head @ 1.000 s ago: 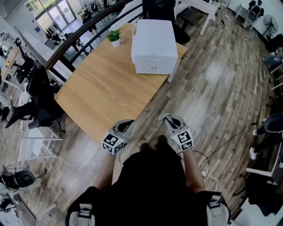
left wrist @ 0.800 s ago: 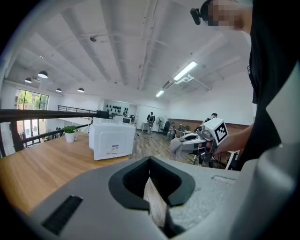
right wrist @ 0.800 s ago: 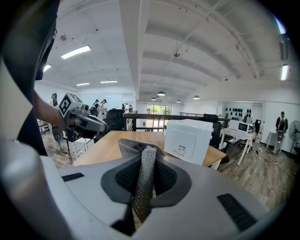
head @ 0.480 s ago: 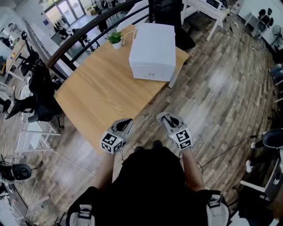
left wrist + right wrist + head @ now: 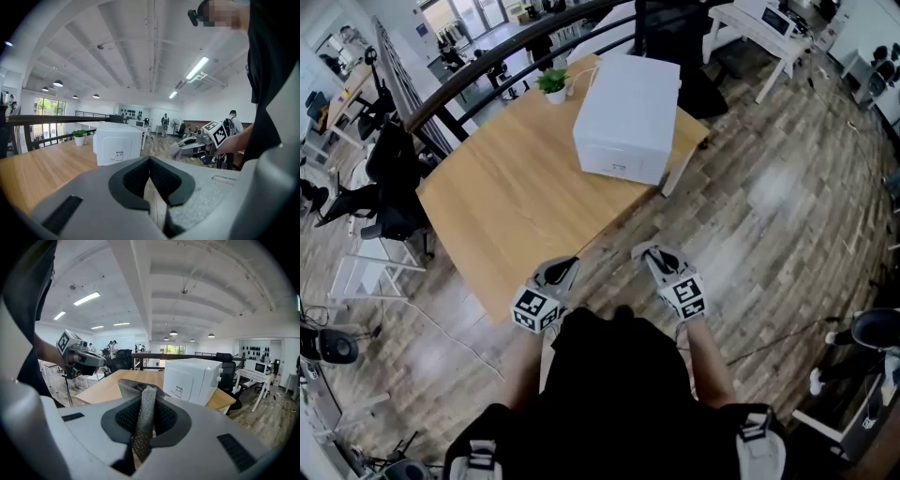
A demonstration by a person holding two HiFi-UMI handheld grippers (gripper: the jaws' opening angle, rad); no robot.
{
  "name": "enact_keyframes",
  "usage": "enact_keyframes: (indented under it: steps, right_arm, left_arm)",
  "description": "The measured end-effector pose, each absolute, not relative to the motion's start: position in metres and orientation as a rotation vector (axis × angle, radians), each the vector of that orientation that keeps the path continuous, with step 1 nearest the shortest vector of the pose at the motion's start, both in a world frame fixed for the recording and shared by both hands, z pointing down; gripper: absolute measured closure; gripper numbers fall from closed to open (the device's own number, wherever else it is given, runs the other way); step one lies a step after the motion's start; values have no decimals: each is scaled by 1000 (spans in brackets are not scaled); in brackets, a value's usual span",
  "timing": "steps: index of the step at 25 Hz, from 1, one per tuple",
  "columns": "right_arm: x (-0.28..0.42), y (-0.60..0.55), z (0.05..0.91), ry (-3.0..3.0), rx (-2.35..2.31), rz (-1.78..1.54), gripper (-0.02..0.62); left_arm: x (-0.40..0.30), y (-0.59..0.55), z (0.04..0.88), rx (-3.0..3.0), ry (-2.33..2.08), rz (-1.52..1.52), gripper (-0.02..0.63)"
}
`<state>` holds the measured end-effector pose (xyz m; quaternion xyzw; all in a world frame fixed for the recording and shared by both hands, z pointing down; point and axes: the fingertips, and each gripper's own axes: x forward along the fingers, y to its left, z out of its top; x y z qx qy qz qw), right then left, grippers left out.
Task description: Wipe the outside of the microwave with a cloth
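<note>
Fingers of right gripper clamping grey cloth, left gripper fingers pressing together, empty, white microwave sitting on wooden table ahead.

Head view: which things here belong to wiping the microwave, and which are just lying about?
For the job:
microwave
cloth
right gripper, shut on the cloth

Lying about:
potted plant
black chair
</note>
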<state>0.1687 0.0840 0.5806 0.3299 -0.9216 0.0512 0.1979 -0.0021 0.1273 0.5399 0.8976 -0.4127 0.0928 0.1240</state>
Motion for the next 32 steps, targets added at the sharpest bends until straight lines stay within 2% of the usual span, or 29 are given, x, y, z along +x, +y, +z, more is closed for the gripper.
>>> enact_keyframes:
  steps: [11,32]
  right_arm:
    - [159,40,594,-2572,909,200,563]
    - [38,-97,599,-2532,982,128,561]
  left_arm:
    - [-13,88,546,2583,-1210,285,603]
    - [-102,-43,560,2657,-1049,269,603]
